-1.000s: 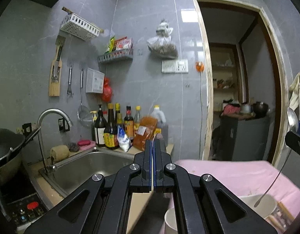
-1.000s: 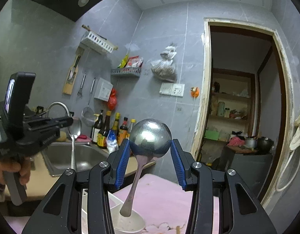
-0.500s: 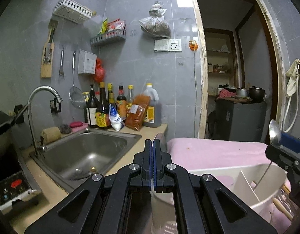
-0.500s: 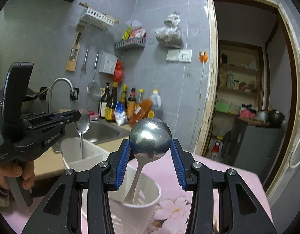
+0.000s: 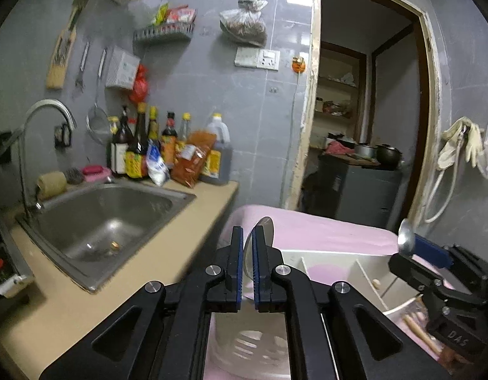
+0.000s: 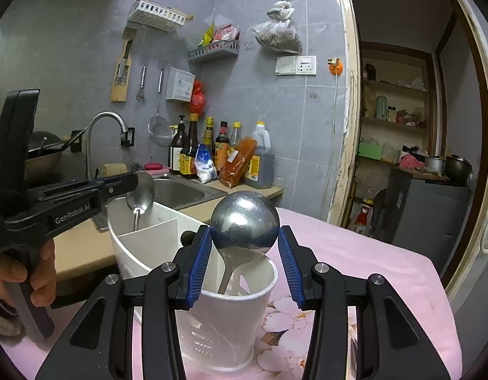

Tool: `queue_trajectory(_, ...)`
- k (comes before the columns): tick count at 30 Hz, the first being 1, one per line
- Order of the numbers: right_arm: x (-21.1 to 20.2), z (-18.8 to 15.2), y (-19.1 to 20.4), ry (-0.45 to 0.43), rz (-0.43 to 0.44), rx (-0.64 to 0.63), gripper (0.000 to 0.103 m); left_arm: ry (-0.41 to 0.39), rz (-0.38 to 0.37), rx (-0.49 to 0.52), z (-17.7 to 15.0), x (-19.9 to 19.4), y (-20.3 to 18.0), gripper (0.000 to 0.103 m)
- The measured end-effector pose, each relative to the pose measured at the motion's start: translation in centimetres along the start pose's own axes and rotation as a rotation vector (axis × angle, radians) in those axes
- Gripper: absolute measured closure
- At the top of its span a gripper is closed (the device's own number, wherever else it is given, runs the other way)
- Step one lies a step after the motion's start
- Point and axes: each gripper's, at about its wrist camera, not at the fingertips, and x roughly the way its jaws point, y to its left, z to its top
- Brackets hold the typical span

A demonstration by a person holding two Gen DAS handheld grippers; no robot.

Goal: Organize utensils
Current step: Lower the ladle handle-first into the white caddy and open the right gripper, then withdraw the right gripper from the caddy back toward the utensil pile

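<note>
A white plastic utensil holder [image 6: 231,288] with dividers stands on the pink flowered cloth; it also shows in the left wrist view [image 5: 339,266]. My right gripper [image 6: 242,247] is shut on a steel ladle [image 6: 244,223], bowl up, handle down inside the holder's front compartment. My left gripper [image 5: 247,262] is shut on a steel spoon [image 5: 263,228], seen edge-on. In the right wrist view that spoon [image 6: 141,191] hangs bowl up with its handle down in the holder's back-left compartment. The right gripper and ladle [image 5: 407,239] show at the right of the left wrist view.
A steel sink [image 5: 101,218] and tap [image 5: 38,126] sit left on the tan counter [image 5: 133,281]. Sauce bottles [image 5: 167,148] line the wall. Wooden chopsticks [image 5: 418,329] lie by the holder. A doorway [image 5: 364,120] opens at the right.
Both grippers have come down with their utensils, so the holder now sits close below. The left gripper's jaws have parted slightly around the spoon. Both handles now reach into the compartments.
</note>
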Motion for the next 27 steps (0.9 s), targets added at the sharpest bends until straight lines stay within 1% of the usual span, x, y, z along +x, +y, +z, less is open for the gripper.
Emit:
queue_trajectory(2, -0.2, 0.0, 0.0, 0.0, 0.006, 0.007, 0.058, 0.025, -0.027, -0.029, 0.0, 0.0, 0.3, 0.098)
queue_trajectory(4, -0.5, 0.0, -0.1, -0.011, 0.016, 0.019, 0.052, 0.035, -0.04, -0.056, 0.1, -0.1, 0.5, 0.095)
queue_trajectory(5, -0.7, 0.1, -0.2, -0.018, 0.021, 0.024, 0.052, 0.036, -0.047, -0.067, 0.2, -0.2, 0.6, 0.093)
queue_trajectory(6, -0.9, 0.1, -0.2, -0.024, 0.022, 0.028, 0.051, 0.035, -0.053, -0.077, 0.3, -0.3, 0.7, 0.089)
queue_trajectory(7, -1.1, 0.2, -0.3, -0.031, 0.022, 0.032, 0.05, 0.033, -0.061, -0.089, 0.4, -0.5, 0.8, 0.082)
queue_trajectory(8, -1.4, 0.3, -0.4, -0.041, 0.024, 0.04, 0.05, 0.025, -0.068, -0.099, 0.5, -0.8, 0.8, 0.077)
queue_trajectory(9, -1.6, 0.4, -0.6, -0.049, 0.023, 0.047, 0.049, 0.013, -0.073, -0.106, 0.7, -1.0, 0.8, 0.07)
queue_trajectory(10, -1.9, 0.5, -0.7, -0.058, 0.02, 0.054, 0.047, -0.001, -0.076, -0.112, 0.9, -1.4, 0.8, 0.067)
queue_trajectory(11, -2.3, 0.7, -0.9, -0.074, 0.012, 0.064, 0.045, -0.01, -0.076, -0.112, 1.0, -1.8, 0.7, 0.067)
queue_trajectory(13, -2.9, 0.9, -1.2, -0.095, -0.005, 0.076, 0.032, -0.019, -0.076, -0.103, 1.5, -2.2, 0.2, 0.063)
queue_trajectory(14, -3.3, 1.1, -1.4, -0.11, -0.014, 0.084, 0.03, -0.027, -0.074, -0.097, 1.7, -2.4, -0.2, 0.06)
queue_trajectory(16, -4.4, 1.3, -1.9, -0.139, -0.045, 0.101, 0.023, -0.054, -0.074, -0.092, 1.9, -3.2, -0.8, 0.044)
queue_trajectory(17, -4.8, 1.3, -2.1, -0.148, -0.055, 0.106, 0.02, -0.072, -0.077, -0.09, 2.0, -3.7, -1.2, 0.041)
queue_trajectory(19, -6.2, 1.4, -2.9, -0.178, -0.09, 0.12, 0.012, -0.099, -0.083, -0.081, 2.1, -4.4, -2.1, 0.029)
queue_trajectory(20, -6.6, 1.4, -3.2, -0.187, -0.1, 0.123, 0.01, -0.108, -0.086, -0.073, 2.1, -4.6, -2.5, 0.027)
queue_trajectory(22, -8.0, 1.3, -3.8, -0.213, -0.135, 0.128, 0.002, -0.126, -0.091, -0.048, 2.0, -5.2, -3.8, 0.024)
queue_trajectory(26, -11.0, 0.9, -5.2, -0.259, -0.218, 0.118, 0.0, -0.153, -0.106, -0.001, 1.4, -6.1, -6.5, 0.02)
queue_trajectory(27, -11.9, 0.7, -5.5, -0.272, -0.244, 0.11, 0.0, -0.155, -0.112, 0.006, 1.2, -6.2, -7.0, 0.016)
